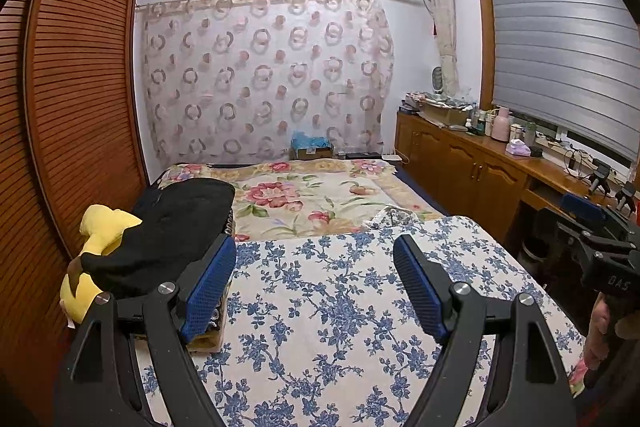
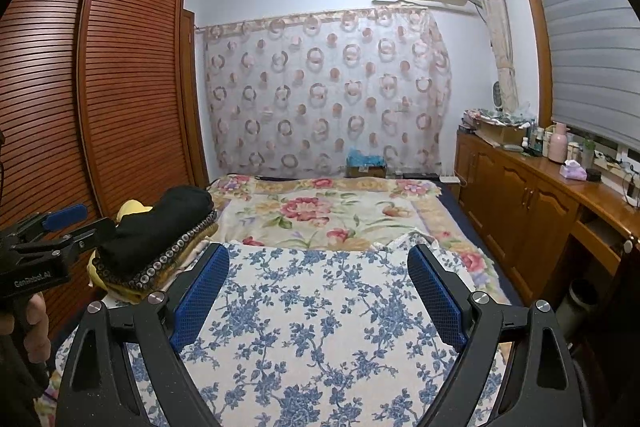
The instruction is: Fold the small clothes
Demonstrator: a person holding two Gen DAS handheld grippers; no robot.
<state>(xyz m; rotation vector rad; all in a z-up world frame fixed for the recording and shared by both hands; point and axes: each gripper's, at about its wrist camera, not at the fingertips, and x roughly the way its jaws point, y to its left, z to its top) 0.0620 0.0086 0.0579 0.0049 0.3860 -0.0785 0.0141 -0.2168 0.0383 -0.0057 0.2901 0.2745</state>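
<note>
A stack of folded clothes with a black garment [image 1: 176, 227] on top lies at the bed's left side; it also shows in the right wrist view [image 2: 164, 223]. A small crumpled patterned garment [image 1: 390, 217] lies past the far edge of the blue-flowered cloth [image 1: 340, 307], also seen in the right wrist view [image 2: 412, 241]. My left gripper [image 1: 314, 259] is open and empty above the blue-flowered cloth [image 2: 320, 327]. My right gripper [image 2: 318, 267] is open and empty above the same cloth. The right gripper [image 1: 592, 223] shows at the left view's right edge.
A yellow plush toy [image 1: 96, 247] lies under the clothes stack beside the slatted wardrobe [image 1: 80, 87]. A red-flowered blanket [image 1: 312, 195] covers the far bed. A wooden cabinet [image 1: 472, 171] with bottles and clutter runs along the right under the window blind [image 1: 560, 47].
</note>
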